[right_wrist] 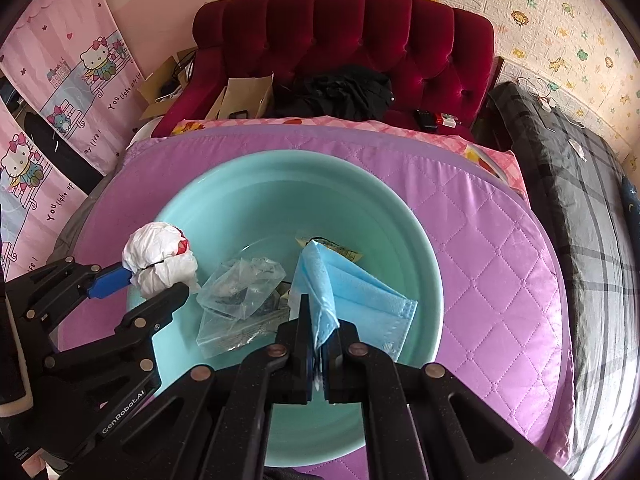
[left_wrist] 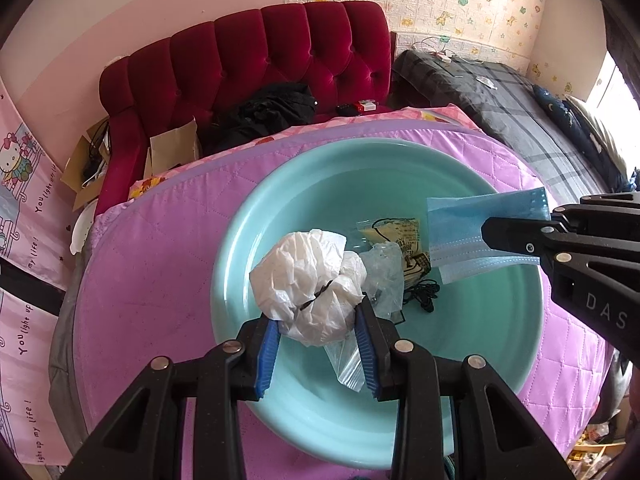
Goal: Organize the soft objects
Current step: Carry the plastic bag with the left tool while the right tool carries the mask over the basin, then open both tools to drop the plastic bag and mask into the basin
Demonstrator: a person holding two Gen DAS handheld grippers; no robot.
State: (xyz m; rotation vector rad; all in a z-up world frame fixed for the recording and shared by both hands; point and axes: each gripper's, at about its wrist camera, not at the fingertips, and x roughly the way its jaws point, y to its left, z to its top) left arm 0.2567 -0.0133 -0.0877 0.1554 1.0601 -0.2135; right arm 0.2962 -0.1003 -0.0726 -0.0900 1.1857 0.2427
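Observation:
A teal basin [left_wrist: 240,240] [right_wrist: 400,216] sits on a purple quilted mat [left_wrist: 160,248] [right_wrist: 480,240]. My left gripper [left_wrist: 318,316] [right_wrist: 156,284] is shut on a crumpled white plastic bag [left_wrist: 312,276] [right_wrist: 158,256] and holds it above the basin's left part. My right gripper [right_wrist: 320,320] [left_wrist: 486,234] is shut on a blue face mask [right_wrist: 352,292] [left_wrist: 472,232] and holds it over the basin. In the basin lie a clear plastic bag [left_wrist: 384,276] [right_wrist: 240,288], a yellow printed packet [left_wrist: 396,230] [right_wrist: 340,250] and black earphones [left_wrist: 424,294].
A red tufted sofa [left_wrist: 256,60] [right_wrist: 360,40] with black clothing [left_wrist: 268,112] [right_wrist: 344,92] stands behind the mat. A bed with a grey plaid cover [left_wrist: 520,112] [right_wrist: 580,200] is at the right. Cardboard boxes [left_wrist: 92,160] sit at the left.

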